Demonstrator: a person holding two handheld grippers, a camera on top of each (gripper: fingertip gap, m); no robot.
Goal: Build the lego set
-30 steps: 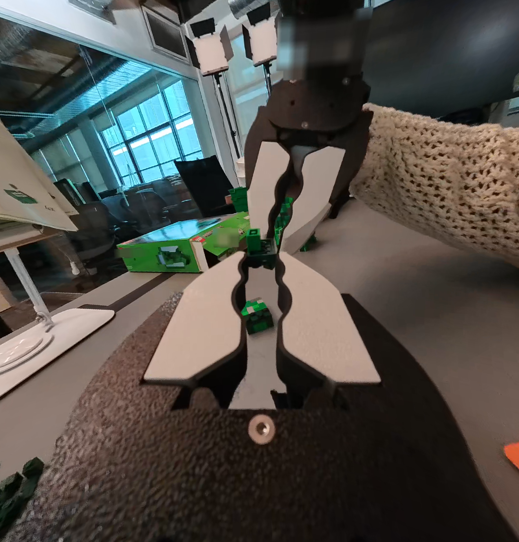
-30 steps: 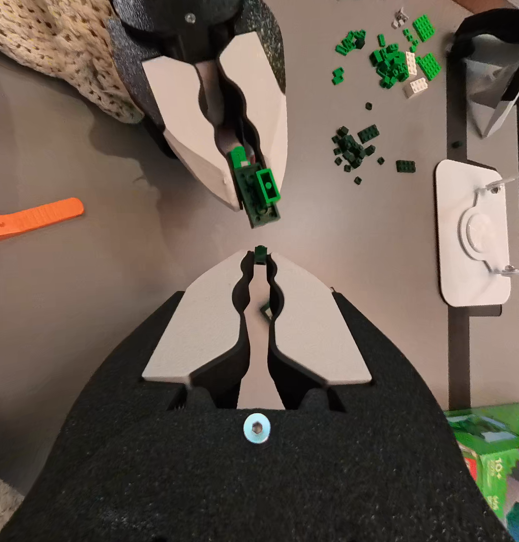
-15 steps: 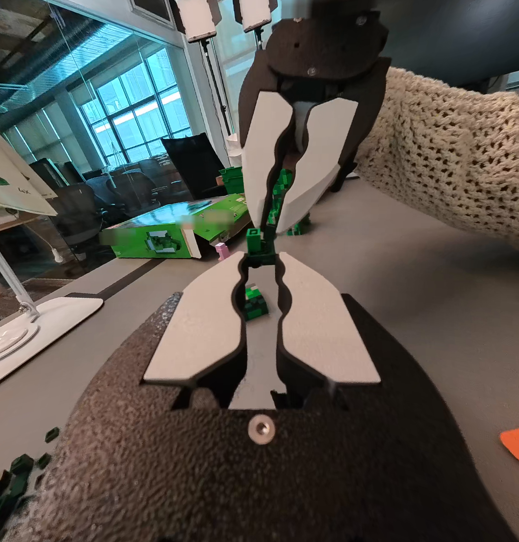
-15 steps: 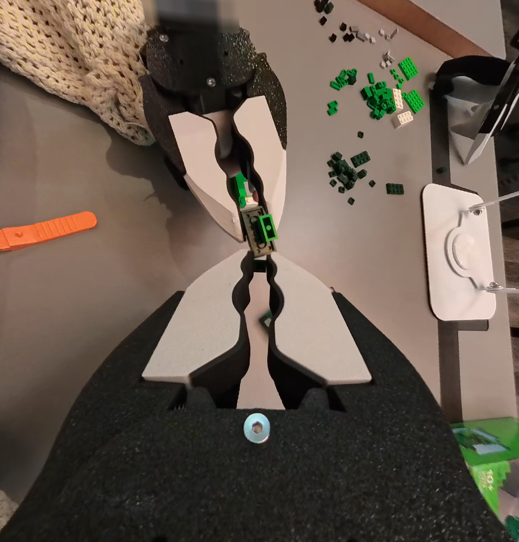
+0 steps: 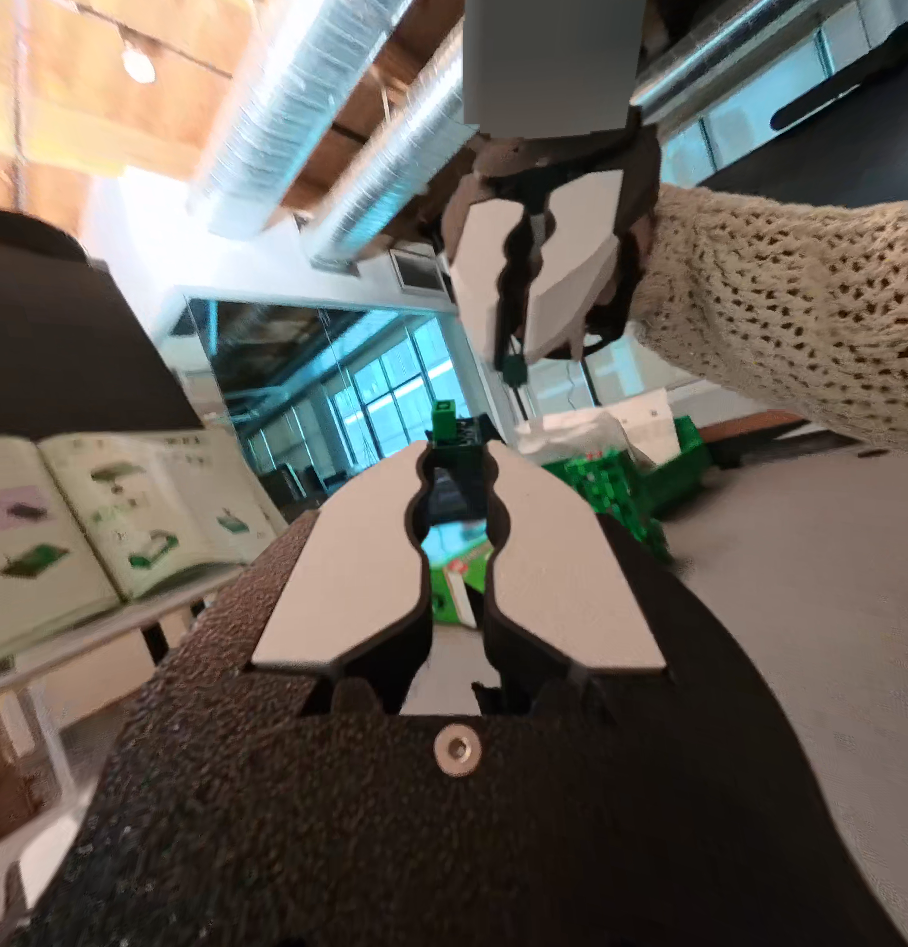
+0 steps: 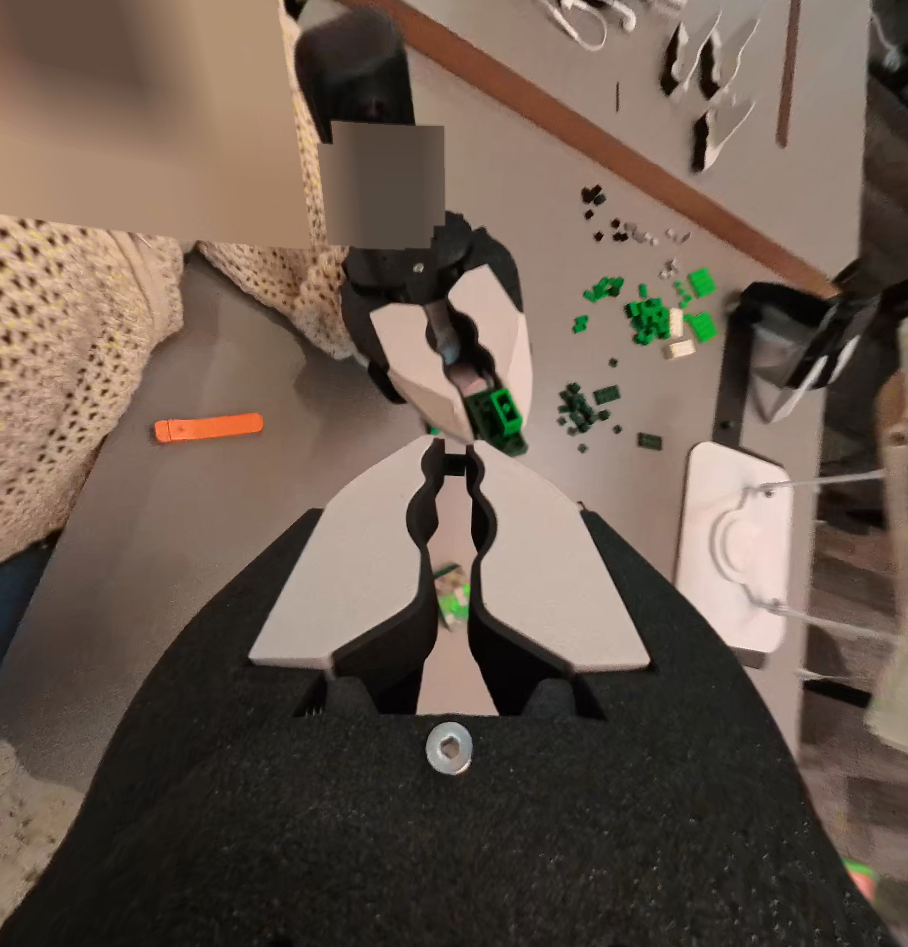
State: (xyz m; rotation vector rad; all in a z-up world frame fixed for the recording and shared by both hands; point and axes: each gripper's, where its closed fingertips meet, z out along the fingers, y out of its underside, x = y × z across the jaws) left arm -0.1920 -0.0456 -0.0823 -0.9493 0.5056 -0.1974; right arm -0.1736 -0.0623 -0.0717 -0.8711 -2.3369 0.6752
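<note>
My left gripper (image 5: 454,451) is shut on a small dark green lego assembly (image 5: 462,435) with a bright green brick (image 5: 443,416) on top. My right gripper (image 6: 453,451) is shut on a small dark green piece (image 6: 454,465). In the left wrist view the right gripper (image 5: 511,353) hangs above the assembly, its piece (image 5: 514,370) a short gap away. In the right wrist view the left gripper (image 6: 493,435) and the assembly (image 6: 495,417) sit just beyond my right fingertips, slightly to the right.
An orange brick separator (image 6: 208,427) lies at left. Bright green (image 6: 647,317) and dark green (image 6: 580,410) brick piles lie at right, near a white stand base (image 6: 734,553). A small block (image 6: 454,594) lies below the right gripper. An open instruction booklet (image 5: 98,522) and a green box (image 5: 457,579) are nearby. My two grippers' fingertips are within a few centimetres of each other. Left tips and right tips are each some 25 cm from the orange brick separator (image 6: 208,427).
Both grippers have risen from the table and the left one has tilted upward. The right gripper's piece, which touched the assembly half a second ago, now stands apart from it.
</note>
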